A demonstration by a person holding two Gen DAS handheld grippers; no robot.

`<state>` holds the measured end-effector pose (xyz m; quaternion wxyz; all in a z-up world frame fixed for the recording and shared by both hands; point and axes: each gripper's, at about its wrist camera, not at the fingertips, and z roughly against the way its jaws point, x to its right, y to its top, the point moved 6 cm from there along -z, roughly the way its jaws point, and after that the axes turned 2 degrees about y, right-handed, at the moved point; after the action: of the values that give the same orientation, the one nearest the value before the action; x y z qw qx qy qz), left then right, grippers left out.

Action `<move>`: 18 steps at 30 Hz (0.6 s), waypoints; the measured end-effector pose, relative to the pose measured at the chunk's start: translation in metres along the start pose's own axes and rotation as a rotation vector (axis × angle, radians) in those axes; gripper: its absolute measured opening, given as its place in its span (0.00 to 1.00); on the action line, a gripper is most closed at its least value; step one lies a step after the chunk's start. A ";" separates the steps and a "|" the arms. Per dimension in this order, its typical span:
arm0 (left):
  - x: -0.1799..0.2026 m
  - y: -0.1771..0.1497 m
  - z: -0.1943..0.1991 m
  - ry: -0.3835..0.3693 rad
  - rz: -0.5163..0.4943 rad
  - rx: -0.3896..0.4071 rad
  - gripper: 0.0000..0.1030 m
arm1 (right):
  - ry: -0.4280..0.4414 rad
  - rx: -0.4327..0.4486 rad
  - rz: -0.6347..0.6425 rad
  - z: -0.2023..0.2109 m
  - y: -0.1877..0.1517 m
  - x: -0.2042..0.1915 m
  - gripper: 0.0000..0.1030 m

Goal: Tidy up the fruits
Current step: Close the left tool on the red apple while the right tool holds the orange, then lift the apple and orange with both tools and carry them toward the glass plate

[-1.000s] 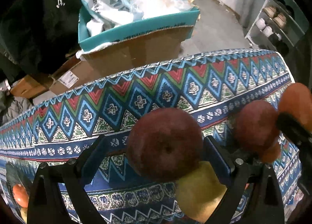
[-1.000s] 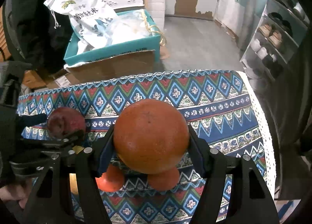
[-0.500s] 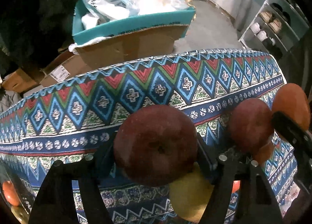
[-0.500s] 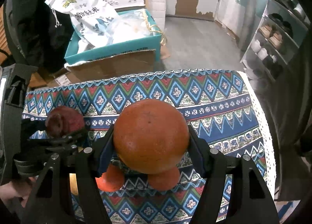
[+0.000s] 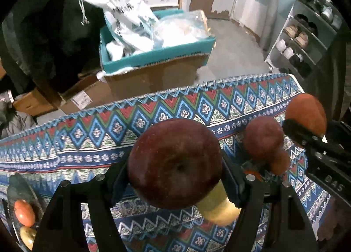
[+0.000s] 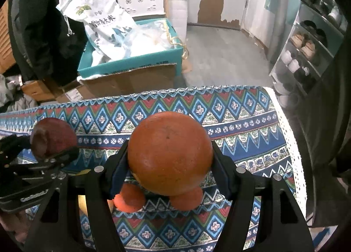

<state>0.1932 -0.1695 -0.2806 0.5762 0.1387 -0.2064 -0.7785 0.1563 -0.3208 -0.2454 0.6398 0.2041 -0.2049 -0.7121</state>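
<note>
Left gripper [image 5: 175, 175]: jaws clamped on a round dark red apple [image 5: 175, 163], one pad pressed to each flank, the fruit held clear above the patterned blue, red and green tablecloth [image 5: 98, 133]. Directly below it lies a yellow-green pear-like fruit [image 5: 219, 206] on the cloth.

Right gripper [image 6: 169, 168]: jaws clamped on a large round orange [image 6: 170, 153], also held above the cloth. Two smaller oranges [image 6: 129, 199] rest on the cloth beneath it.

A second dark red apple [image 5: 263, 138] lies on the cloth between the two grippers. At the left edge, a plate [image 5: 13, 184] carries a red-orange fruit [image 5: 24, 212]. Beyond the table stands a teal-rimmed cardboard box [image 6: 131, 67] of white bags.
</note>
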 end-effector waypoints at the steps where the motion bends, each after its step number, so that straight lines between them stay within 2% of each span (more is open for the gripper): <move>1: -0.001 0.000 0.005 0.003 -0.002 0.010 0.73 | 0.001 0.003 0.002 0.002 0.000 -0.001 0.66; 7: -0.009 0.000 0.038 0.044 -0.021 0.072 0.73 | -0.004 0.025 0.015 0.016 0.002 -0.007 0.66; 18: -0.027 -0.009 0.085 0.060 -0.010 0.139 0.73 | 0.006 0.077 0.043 0.050 0.007 -0.023 0.66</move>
<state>0.1551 -0.1281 -0.2106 0.5672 0.2026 -0.2421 -0.7607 0.1370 -0.2970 -0.1996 0.6473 0.2265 -0.2345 -0.6890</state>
